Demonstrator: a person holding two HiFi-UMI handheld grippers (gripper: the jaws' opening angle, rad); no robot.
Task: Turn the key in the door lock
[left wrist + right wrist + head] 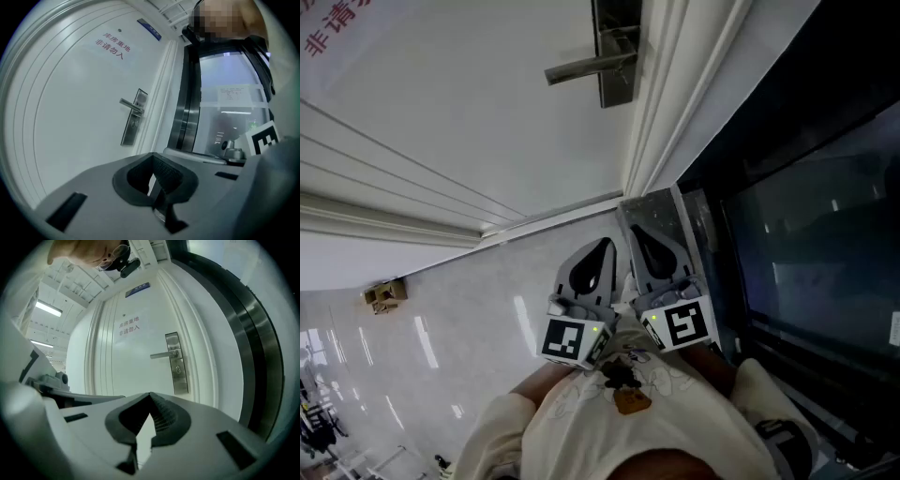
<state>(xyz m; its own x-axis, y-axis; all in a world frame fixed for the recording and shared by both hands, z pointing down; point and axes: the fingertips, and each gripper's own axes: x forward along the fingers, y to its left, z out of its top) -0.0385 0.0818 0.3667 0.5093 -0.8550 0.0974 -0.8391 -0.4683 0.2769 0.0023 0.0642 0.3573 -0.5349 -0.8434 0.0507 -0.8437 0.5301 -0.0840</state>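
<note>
One lock (616, 52) on the white door (469, 103), up at 12 o'clock in the head view, with its handle (591, 66) sticking out toward 9 o'clock. The keyhole (178, 368) sits just under the handle, but it's way too small to tell if a key's in it.

Both grippers are well apart from the lock. The left gripper (602, 248) and right gripper (638, 234) sit side by side near the middle of the head view, tips aimed at 12 o'clock. From its own camera the left one sees the lock at 11 o'clock, and the right one sees it at 1 o'clock. The left's jaws are closed tip to tip with nothing in them. Same deal on the right, fully closed and empty.

A red sign (129, 326) is on the door at 11 o'clock from the handle, with a blue plate (137, 288) above it. There's a dark glass panel (806, 234) at 3 o'clock, shiny floor (469, 319) at 8 o'clock, and a small brown thing (384, 295) by the door's foot at 9 o'clock.
</note>
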